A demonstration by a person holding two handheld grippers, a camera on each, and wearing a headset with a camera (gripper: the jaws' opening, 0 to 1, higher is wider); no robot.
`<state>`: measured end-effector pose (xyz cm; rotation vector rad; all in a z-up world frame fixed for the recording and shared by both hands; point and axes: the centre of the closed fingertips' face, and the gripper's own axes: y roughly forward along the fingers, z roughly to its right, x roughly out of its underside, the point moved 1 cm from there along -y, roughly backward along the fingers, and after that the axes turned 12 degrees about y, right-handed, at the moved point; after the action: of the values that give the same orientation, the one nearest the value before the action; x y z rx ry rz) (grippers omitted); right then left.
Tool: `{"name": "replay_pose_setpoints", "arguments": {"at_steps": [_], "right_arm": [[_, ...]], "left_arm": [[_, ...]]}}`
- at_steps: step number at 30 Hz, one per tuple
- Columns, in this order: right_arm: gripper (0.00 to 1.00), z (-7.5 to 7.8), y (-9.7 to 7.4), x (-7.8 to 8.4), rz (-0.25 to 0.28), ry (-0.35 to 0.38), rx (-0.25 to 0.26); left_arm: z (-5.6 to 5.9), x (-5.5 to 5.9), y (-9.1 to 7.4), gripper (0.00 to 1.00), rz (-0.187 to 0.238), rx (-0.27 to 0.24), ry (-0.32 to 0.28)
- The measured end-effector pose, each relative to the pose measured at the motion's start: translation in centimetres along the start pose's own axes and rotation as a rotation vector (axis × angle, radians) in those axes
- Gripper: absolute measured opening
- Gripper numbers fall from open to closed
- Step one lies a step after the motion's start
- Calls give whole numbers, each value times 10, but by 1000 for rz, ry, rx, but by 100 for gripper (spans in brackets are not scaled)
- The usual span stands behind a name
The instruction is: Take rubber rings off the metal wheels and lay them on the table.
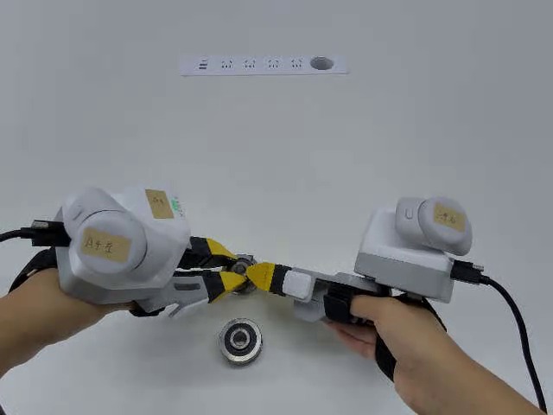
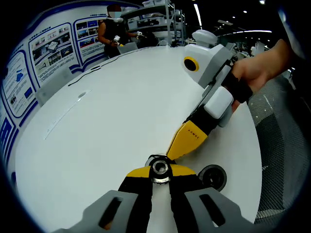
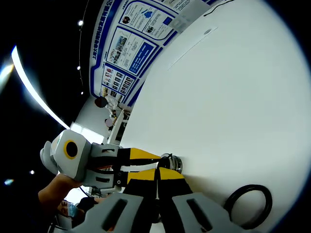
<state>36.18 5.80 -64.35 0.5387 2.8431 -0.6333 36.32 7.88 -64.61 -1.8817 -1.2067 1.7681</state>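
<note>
A small metal wheel [image 1: 244, 264] [image 2: 160, 169] [image 3: 173, 162] is held a little above the white table, with my left gripper [image 1: 226, 270] [image 2: 160, 171] shut on it. My right gripper [image 1: 257, 275] [image 3: 158, 171] comes in from the right and meets it tip to tip. Its yellow jaws are shut on the thin black rubber ring [image 2: 151, 158] at the wheel's edge. A second wheel [image 1: 240, 339] [image 2: 214, 176] with its black ring on lies flat on the table just in front of the jaws.
A white power strip [image 1: 263, 65] lies at the far side of the table [image 1: 276, 156]. In the right gripper view a black ring [image 3: 232, 202] lies on the table close by; I cannot tell whether a wheel sits inside it. People stand beyond the table's far end.
</note>
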Motion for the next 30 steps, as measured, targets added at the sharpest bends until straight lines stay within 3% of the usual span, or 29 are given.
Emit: {"name": "replay_pose_setpoints", "arguments": {"at_steps": [9, 13, 30], "right_arm": [[1, -4, 0, 2, -11, -13, -18], [1, -13, -1, 8, -34, -19, -59], [1, -5, -2, 4, -7, 52, -4]], "left_arm": [[0, 0, 0, 13, 0, 1, 0], [-1, 1, 0, 13, 4, -1, -2], [-1, 1, 0, 13, -6, -16, 0]]}}
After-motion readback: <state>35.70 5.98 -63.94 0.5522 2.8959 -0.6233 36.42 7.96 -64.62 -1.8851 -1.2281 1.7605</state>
